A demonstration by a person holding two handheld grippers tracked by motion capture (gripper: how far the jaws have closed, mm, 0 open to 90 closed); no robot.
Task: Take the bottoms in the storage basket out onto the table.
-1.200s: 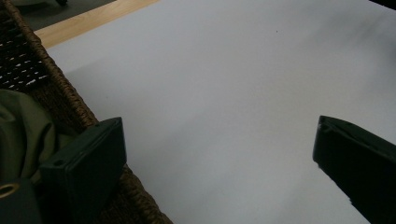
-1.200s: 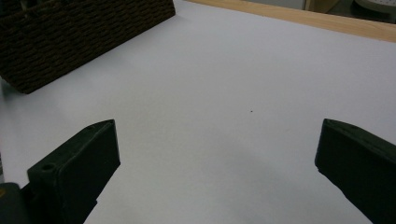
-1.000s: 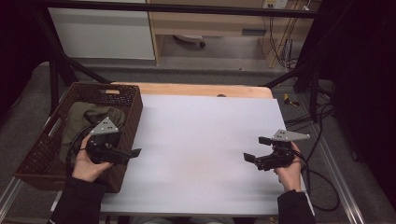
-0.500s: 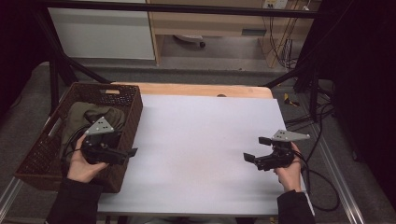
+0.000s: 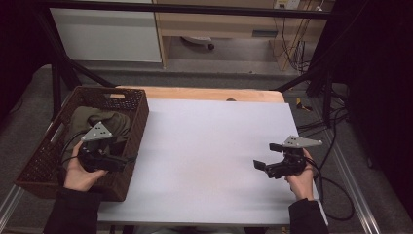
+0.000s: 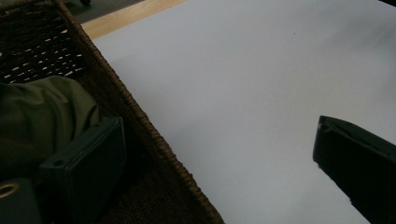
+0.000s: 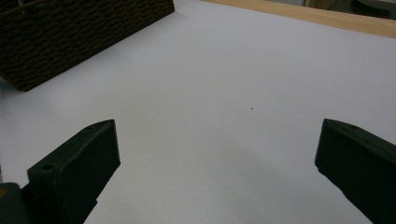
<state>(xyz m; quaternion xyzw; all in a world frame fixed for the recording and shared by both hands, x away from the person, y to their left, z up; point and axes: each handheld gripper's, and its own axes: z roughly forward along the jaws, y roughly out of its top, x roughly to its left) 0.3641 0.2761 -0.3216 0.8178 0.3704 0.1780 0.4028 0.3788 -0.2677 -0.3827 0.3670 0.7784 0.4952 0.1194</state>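
While the high view looks down on the white table [image 5: 209, 161], the left gripper [image 5: 127, 162] hangs over the near right part of a dark wicker basket [image 5: 44, 161] that stands on the table's left edge. An olive-green cloth [image 5: 90, 122] lies bunched inside the basket, just beyond that gripper. The left hand [image 5: 80, 170] grips the tool from below, and how its jaws stand cannot be told from this angle. Well apart, at the table's right side, the right gripper [image 5: 267, 156] is held low over the bare surface by the right hand [image 5: 302, 178], its jaws spread and pointing toward the basket.

From the left gripper view, the jaws stand wide apart and straddle the basket's wall [image 6: 154, 140]: one jaw sits inside, just beside the cloth [image 6: 42, 116], the other over the table [image 6: 243, 84] outside. Nothing lies between them but the woven rim.

From the right gripper view, the two black jaws are spread wide with only the table [image 7: 210, 107] between them. The basket [image 7: 79, 32] shows farther off at the upper left, its woven side facing the camera.
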